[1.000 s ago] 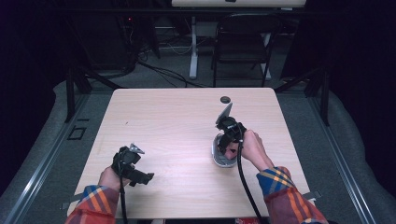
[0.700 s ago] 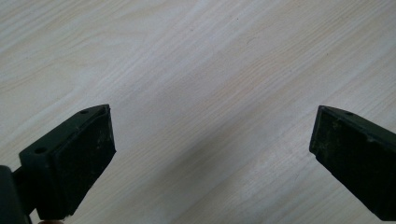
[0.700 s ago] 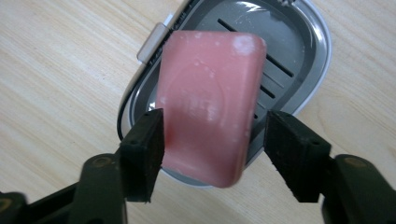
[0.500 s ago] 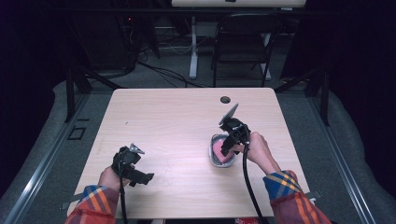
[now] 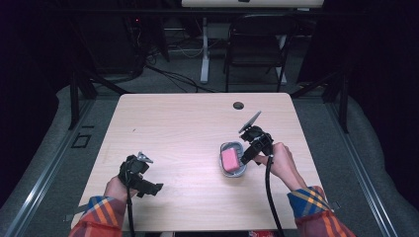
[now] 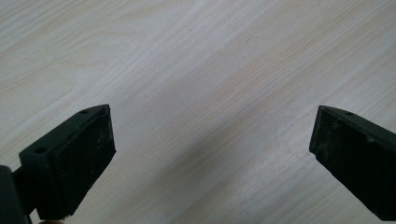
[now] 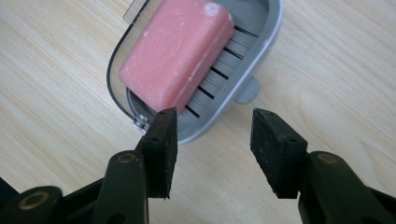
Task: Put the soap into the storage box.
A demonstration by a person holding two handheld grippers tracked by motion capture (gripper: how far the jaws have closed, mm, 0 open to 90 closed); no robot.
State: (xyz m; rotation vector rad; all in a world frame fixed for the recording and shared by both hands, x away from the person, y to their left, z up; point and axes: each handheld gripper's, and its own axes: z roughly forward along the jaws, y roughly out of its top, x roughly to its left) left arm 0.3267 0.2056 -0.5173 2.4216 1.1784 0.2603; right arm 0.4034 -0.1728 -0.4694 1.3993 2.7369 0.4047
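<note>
A pink bar of soap (image 5: 229, 159) (image 7: 177, 49) lies in a grey slotted soap dish (image 5: 233, 170) (image 7: 254, 44) on the right half of the wooden table (image 5: 188, 128). My right gripper (image 5: 245, 157) (image 7: 212, 140) hovers at the dish's right edge, open, with nothing between its jaws; the dish's near rim sits just beyond the fingertips. My left gripper (image 5: 140, 177) (image 6: 212, 140) rests near the table's front left, open wide over bare wood.
A small dark round hole (image 5: 238, 105) marks the table's far edge. A black chair (image 5: 254, 44) and a white desk leg (image 5: 204, 49) stand on the floor behind the table, with cables around them.
My right gripper has drawn back to the right off the dish, uncovering the pink soap inside it. The left gripper has stayed put.
</note>
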